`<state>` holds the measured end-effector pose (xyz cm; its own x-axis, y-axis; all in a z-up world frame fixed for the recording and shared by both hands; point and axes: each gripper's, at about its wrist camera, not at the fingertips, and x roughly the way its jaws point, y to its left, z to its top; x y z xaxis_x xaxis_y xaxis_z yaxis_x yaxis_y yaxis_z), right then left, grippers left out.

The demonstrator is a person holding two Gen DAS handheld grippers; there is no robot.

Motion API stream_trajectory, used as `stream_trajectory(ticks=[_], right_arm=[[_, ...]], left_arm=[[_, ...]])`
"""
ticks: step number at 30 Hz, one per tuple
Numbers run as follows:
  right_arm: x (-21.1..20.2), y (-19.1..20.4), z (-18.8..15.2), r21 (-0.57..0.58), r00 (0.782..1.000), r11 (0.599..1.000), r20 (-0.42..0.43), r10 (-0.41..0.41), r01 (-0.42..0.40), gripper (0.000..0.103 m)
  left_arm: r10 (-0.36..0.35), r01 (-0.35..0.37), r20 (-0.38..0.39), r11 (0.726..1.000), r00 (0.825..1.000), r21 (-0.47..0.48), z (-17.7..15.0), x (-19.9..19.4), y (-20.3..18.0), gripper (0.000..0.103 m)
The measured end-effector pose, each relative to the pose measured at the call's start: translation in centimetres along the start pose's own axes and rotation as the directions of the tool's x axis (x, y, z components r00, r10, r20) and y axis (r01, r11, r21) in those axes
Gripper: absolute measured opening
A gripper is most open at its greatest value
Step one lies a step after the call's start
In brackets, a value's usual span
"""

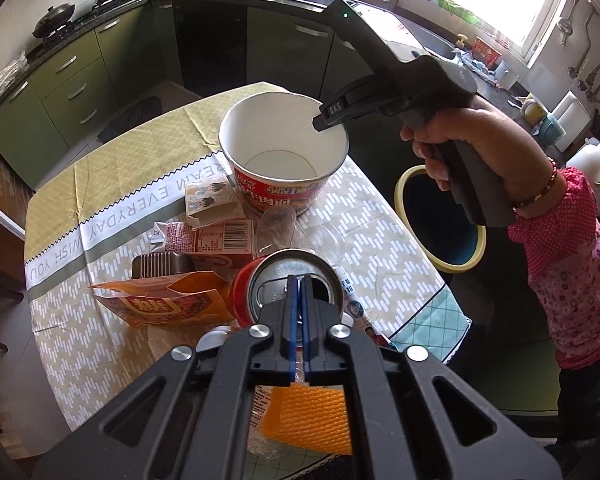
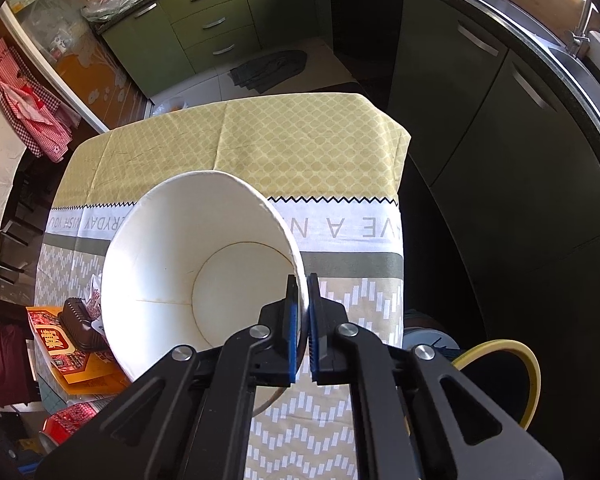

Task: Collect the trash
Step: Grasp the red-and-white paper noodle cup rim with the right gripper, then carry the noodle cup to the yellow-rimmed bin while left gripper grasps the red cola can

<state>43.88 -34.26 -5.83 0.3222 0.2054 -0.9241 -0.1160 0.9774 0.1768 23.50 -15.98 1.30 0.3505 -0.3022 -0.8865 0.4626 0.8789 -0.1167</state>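
Observation:
My right gripper (image 2: 302, 280) is shut on the rim of the empty white noodle cup (image 2: 188, 264), one finger inside and one outside. In the left wrist view the cup (image 1: 284, 148) has a red printed outside and stands on the table, with the right gripper (image 1: 332, 114) at its right rim. My left gripper (image 1: 299, 280) is shut on the top rim of a red soda can (image 1: 288, 280). A bin with a yellow rim (image 1: 440, 220) stands to the right of the table; it also shows in the right wrist view (image 2: 504, 384).
On the tablecloth (image 1: 112, 208) lie a red carton (image 1: 212, 240), an orange snack bag (image 1: 168, 304), a brown plastic tray (image 1: 160, 266), clear wrappers (image 1: 276, 224) and an orange net piece (image 1: 312, 416). Green cabinets (image 1: 68, 92) and a dark counter surround the table.

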Motion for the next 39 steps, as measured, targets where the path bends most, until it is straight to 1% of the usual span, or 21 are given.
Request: stream_trajectory(ticks=[5,9,12,14,17,21,24,28,31,35,37,38,39], right_arm=[[-1.4,-0.3,0.3,0.012,0.999,1.000,0.041,0.002,-0.003,0.005],[-3.9,-1.4,0.2,0.035,0.996,0.998,0.081,0.048,-0.051,0.005],[-6.1,-3.2,-0.8,0.051,0.992,0.996,0.105,0.066,-0.071,0.005],[-7.8,-5.2,-2.1,0.070,0.990,0.995,0.122,0.067,-0.076,0.005],[-10.0,-9.0,-4.9,0.111,0.989,0.992,0.140,0.044,-0.060,0.005],[-10.9,-15.1,-9.8,0.192,0.993,0.981,0.114,-0.025,0.003,0.005],[-9.7,-19.7,-13.4,0.264,0.996,0.964,0.070,-0.059,0.039,0.005],[-6.0,-24.1,-16.9,0.345,0.998,0.936,0.007,-0.068,0.062,0.005],[-2.5,-25.8,-18.2,0.377,0.998,0.924,-0.033,-0.056,0.064,0.005],[2.3,-27.1,-19.2,0.395,0.996,0.916,-0.084,-0.041,0.071,0.005],[4.2,-27.5,-19.6,0.395,0.994,0.916,-0.104,-0.036,0.074,0.008],[4.8,-27.7,-19.7,0.396,0.994,0.915,-0.105,-0.037,0.076,0.014],[5.1,-27.9,-19.9,0.394,0.993,0.915,-0.106,-0.051,0.089,0.027]], left_arm=[[-0.012,0.013,0.039,1.000,0.999,-0.009,0.2,-1.6,0.2,0.002],[-0.018,0.019,0.062,1.000,0.998,-0.008,0.6,-2.7,0.1,0.002],[-0.024,0.024,0.074,1.000,0.997,0.001,0.9,-3.2,-0.2,0.002],[-0.030,0.029,0.079,1.000,0.996,0.009,1.0,-3.4,-0.6,0.002],[-0.044,0.042,0.087,0.999,0.995,0.025,1.3,-3.7,-1.2,0.002],[-0.063,0.058,0.099,0.997,0.993,0.051,1.9,-4.1,-2.4,0.002],[-0.071,0.063,0.103,0.995,0.992,0.073,2.3,-4.2,-3.6,0.002],[-0.085,0.076,0.091,0.992,0.992,0.103,3.0,-4.0,-5.7,0.002],[-0.101,0.091,0.074,0.988,0.992,0.125,3.4,-3.5,-7.2,0.002],[-0.121,0.111,0.055,0.981,0.991,0.162,4.0,-3.0,-9.6,0.002],[-0.128,0.118,0.047,0.977,0.991,0.177,4.3,-2.7,-10.7,0.002],[-0.132,0.122,0.041,0.975,0.990,0.186,4.4,-2.6,-11.3,0.002],[-0.136,0.126,0.037,0.973,0.990,0.194,4.6,-2.5,-11.9,0.002]])
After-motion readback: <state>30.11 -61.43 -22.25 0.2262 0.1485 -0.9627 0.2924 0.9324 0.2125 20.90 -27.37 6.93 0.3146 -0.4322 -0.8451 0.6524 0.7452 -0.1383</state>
